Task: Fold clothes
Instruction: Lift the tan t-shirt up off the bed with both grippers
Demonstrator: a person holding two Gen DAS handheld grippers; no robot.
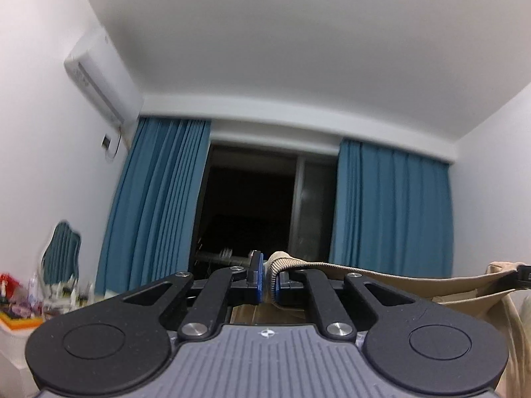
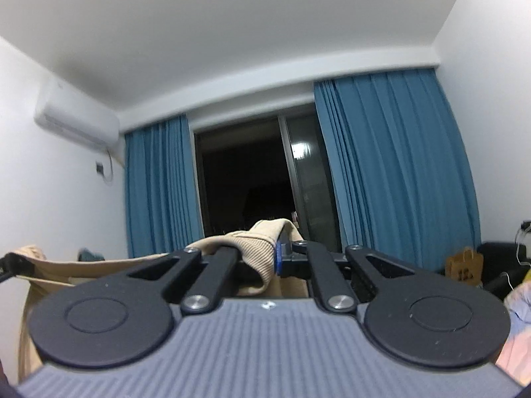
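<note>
Both grippers are raised and pointed toward the dark window (image 1: 252,205), with the ceiling filling the upper part of each view. Left gripper (image 1: 268,282) has its blue pads pressed onto the ribbed edge of a beige garment (image 1: 398,282), the knit band pinched between them. Right gripper (image 2: 265,258) also grips the garment's ribbed edge (image 2: 252,248); one blue pad shows against the cloth, while the other finger is buried under the fold, so the hold looks firm but cannot be fully checked.

From the left gripper, the cloth runs taut to the right of the window, ending where the other tool's tip appears at the frame edge. Its body hangs below that stretched edge, out of both views, with blue curtains (image 1: 156,205) flanking the window behind it.

Main risk, as a judgement: each hold sits close to the rim of the ribbing, so pulling the two tools further apart could slide the band out of one grip and drop that corner. Uneven lowering could also lay the garment down skewed or creased, since the surface below is unseen.
</note>
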